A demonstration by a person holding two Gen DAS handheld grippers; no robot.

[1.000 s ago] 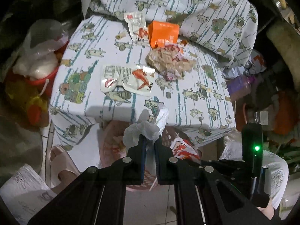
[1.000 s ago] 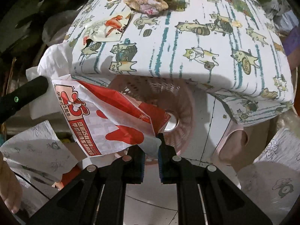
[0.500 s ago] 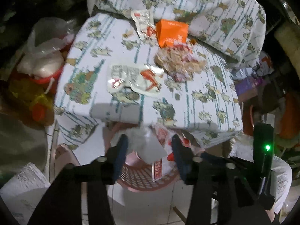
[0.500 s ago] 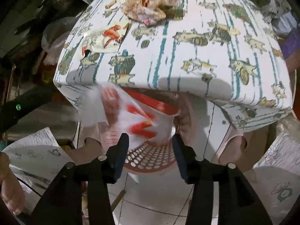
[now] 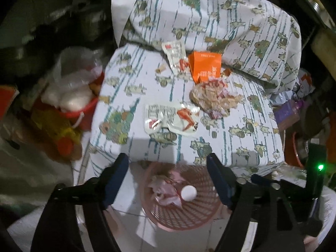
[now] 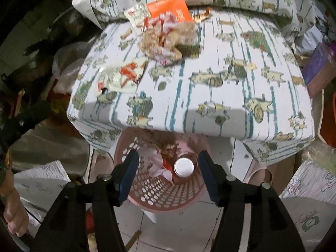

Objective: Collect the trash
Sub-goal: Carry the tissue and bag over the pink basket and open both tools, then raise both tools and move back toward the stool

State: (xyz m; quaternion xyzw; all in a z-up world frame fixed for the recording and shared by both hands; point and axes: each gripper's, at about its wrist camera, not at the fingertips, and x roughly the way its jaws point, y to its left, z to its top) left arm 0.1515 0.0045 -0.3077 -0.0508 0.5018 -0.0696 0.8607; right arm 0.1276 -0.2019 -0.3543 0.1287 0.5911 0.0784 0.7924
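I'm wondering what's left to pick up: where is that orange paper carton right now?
The orange paper carton lies at the far end of the patterned tabletop, just behind the crumpled brown wrapper, with a clear sauce packet to its left.

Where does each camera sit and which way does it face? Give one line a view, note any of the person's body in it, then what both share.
Left wrist: on the left gripper, open, aimed steeply down over the pink basket at the covered table; no body part clearly shows.
Right wrist: on the right gripper, open, aimed down into the same basket; a hand at the left edge.
Shared: basket, orange carton, crumpled wrapper.
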